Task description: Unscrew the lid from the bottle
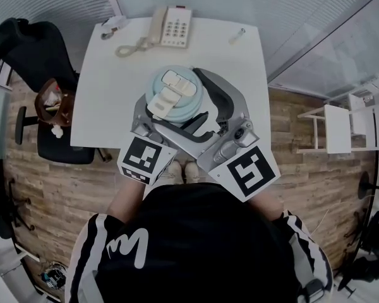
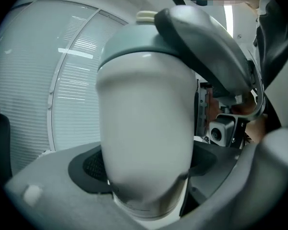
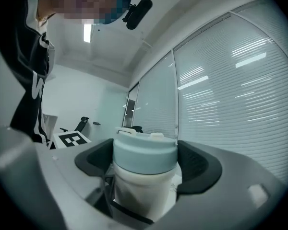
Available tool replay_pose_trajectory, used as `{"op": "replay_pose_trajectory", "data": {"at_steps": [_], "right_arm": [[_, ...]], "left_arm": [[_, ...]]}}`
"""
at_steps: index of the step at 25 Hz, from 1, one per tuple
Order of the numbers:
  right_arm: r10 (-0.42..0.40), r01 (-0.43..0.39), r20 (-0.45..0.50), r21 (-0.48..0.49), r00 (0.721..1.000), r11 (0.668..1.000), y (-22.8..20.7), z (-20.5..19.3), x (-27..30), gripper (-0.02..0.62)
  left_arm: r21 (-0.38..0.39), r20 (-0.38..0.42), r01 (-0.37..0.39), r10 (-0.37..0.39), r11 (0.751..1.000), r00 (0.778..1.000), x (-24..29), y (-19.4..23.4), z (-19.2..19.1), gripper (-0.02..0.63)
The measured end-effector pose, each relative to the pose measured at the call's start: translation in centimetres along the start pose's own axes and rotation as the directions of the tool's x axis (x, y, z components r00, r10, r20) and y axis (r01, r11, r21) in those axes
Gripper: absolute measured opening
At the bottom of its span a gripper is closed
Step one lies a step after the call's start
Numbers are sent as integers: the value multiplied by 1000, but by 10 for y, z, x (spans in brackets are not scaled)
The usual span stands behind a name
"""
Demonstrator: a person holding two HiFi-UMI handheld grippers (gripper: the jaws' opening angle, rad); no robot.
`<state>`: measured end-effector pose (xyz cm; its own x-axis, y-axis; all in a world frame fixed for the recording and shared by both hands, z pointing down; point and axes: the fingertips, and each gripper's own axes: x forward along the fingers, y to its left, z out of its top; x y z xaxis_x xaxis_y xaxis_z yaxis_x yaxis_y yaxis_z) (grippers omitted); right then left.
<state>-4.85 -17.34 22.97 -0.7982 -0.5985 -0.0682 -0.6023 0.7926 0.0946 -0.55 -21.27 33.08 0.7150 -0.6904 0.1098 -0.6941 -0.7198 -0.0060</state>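
Note:
A white bottle (image 2: 144,128) with a pale blue lid (image 1: 174,93) is held upright above the front of the white table (image 1: 107,106). My left gripper (image 1: 170,122) is shut on the bottle's body; in the left gripper view both dark pads (image 2: 91,166) press its sides near the base. My right gripper (image 1: 199,109) reaches in from the right at lid height. In the right gripper view its pads (image 3: 194,164) sit against both sides of the lid (image 3: 145,155), with the white body (image 3: 144,190) below. The lid carries a cream flip tab (image 1: 170,87).
A corded telephone (image 1: 174,25) lies at the table's far edge, with a small pale item (image 1: 238,35) to its right. A black office chair (image 1: 31,49) holding a brown bag (image 1: 54,103) stands left of the table. A white rack (image 1: 341,128) stands on the wooden floor at the right.

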Motion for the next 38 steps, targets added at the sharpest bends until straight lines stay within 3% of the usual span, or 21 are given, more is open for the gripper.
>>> {"op": "replay_pose_trajectory", "data": {"at_steps": [4,8,13,17,21,25,29,32,35,38], "right_arm": [[99,-100,32,36,995,994,3,1,-5,416],[294,-298,71,46,953,953,11,11,-14,414],[520,-525,90,60,850,849,23,18,-25,429],[637,-646,117,87,762,758,26,23,-29,429],[730,-741,123,119,672,661,29,26,-37,430],[829,-840,142,142,541,524,34,29,-46,430],[908,-919,162,150,387,365,39,30,-59,430],[948,-962,187,145,258,233,38,33,-67,430],[971,-988,213,132,105,78,37,35,-77,430],[965,-988,259,138,-28,-66,33,34,-79,430]], "left_arm": [[19,3,10,-10,1000,1000,-4,-3,2,442],[31,-1,141,-141,989,990,-10,-19,11,442],[35,-29,295,-294,955,955,-22,-42,16,442],[26,-41,370,-369,929,928,-25,-51,16,442],[2,-60,483,-482,876,874,-31,-66,17,442],[-4,-70,609,-607,793,791,-38,-83,16,442],[-10,-65,713,-712,701,699,-46,-101,18,442],[-4,-58,762,-761,647,646,-48,-110,23,442],[0,-62,804,-803,594,593,-49,-121,24,442],[-3,-40,830,-830,557,557,-47,-125,23,442]]}}
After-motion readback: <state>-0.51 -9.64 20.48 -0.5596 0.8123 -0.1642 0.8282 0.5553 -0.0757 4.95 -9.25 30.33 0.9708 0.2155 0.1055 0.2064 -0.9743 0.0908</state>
